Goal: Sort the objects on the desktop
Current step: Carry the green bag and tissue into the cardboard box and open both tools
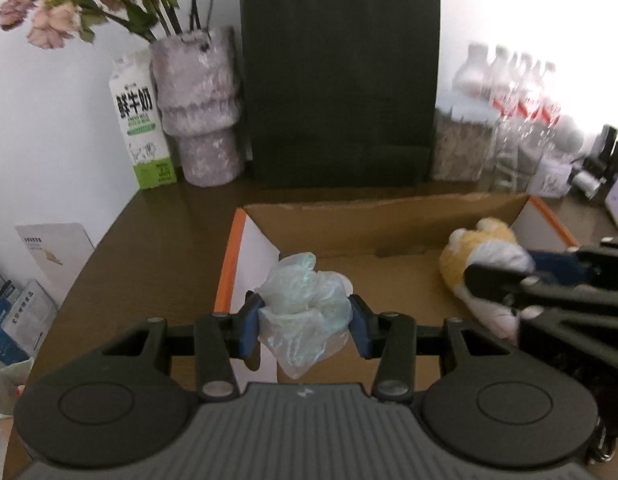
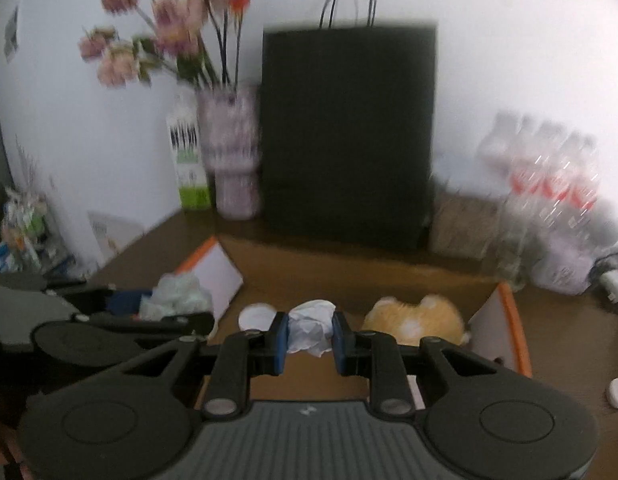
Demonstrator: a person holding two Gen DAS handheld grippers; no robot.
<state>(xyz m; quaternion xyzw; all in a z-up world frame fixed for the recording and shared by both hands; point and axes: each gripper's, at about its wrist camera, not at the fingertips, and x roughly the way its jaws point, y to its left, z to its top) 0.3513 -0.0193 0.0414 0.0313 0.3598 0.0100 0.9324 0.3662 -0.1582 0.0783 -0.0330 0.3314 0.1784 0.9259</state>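
Left wrist view: left hand-held gripper (image 1: 305, 326) clenched a crumpled bag (image 1: 303, 308) over the box (image 1: 349, 224); right hand-held gripper (image 2: 309, 340) clenched a tissue wad (image 2: 311, 326) likewise. Plush (image 2: 413, 320) and disc (image 2: 255, 317) lay inside. Both loads remained undropped; a cap (image 2: 617, 392) remained on the desk (image 2: 557, 344), right.

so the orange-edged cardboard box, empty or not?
Not empty: orange-edged cardboard box holds a yellow plush toy and a white round lid.
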